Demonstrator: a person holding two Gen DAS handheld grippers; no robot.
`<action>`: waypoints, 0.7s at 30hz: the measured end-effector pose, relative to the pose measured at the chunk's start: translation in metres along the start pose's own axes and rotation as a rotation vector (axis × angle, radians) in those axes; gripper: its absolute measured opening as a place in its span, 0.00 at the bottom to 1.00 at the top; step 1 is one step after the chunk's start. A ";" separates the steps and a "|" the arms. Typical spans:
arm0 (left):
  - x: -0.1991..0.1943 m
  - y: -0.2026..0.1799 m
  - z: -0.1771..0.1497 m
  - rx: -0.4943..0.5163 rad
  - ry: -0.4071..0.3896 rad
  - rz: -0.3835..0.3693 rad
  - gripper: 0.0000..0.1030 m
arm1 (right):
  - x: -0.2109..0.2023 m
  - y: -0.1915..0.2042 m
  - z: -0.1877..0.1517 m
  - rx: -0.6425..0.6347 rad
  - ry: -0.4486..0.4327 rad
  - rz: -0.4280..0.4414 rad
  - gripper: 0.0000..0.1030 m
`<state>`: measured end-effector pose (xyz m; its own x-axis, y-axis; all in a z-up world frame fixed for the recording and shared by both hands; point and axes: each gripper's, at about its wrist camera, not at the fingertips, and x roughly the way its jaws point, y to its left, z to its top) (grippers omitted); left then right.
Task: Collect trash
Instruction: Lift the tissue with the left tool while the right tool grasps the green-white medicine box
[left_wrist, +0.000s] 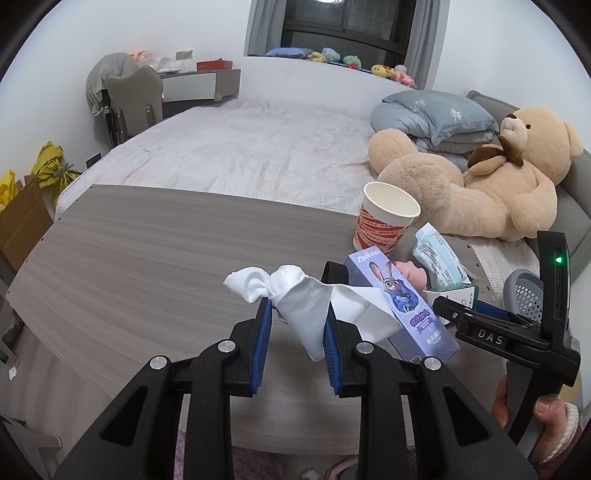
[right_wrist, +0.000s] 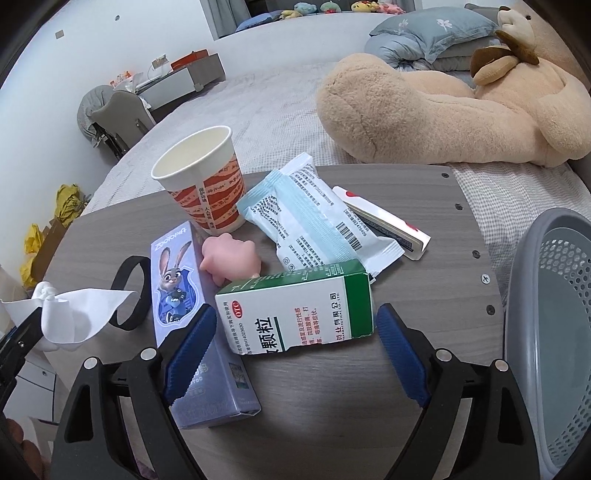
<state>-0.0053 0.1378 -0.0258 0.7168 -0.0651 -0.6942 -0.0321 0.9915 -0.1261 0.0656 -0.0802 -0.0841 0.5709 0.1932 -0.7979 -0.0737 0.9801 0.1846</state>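
Observation:
My left gripper is shut on a white crumpled tissue, held just above the grey wooden table; the tissue also shows in the right wrist view. My right gripper is open, its blue pads either side of a green and white medicine box lying on the table. Near it lie a purple Zootopia box, a red and white paper cup, a pale blue wipes packet, a pink toy, a black band and a small white box.
A grey perforated basket stands at the table's right edge. Behind the table is a bed with a large teddy bear and a folded blue quilt. Yellow bags and cardboard lie on the floor at left.

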 end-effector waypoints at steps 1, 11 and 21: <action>0.000 0.000 0.000 0.000 0.001 -0.001 0.26 | 0.001 0.000 0.000 0.001 -0.003 0.000 0.82; -0.001 -0.001 0.001 0.002 -0.002 -0.001 0.26 | 0.001 0.004 -0.002 -0.036 -0.012 -0.017 0.82; -0.012 -0.009 0.003 0.017 -0.019 -0.006 0.26 | -0.016 0.005 -0.005 -0.029 -0.048 -0.002 0.81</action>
<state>-0.0115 0.1297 -0.0142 0.7302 -0.0686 -0.6798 -0.0163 0.9929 -0.1177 0.0523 -0.0781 -0.0733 0.6095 0.1897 -0.7697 -0.0959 0.9815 0.1660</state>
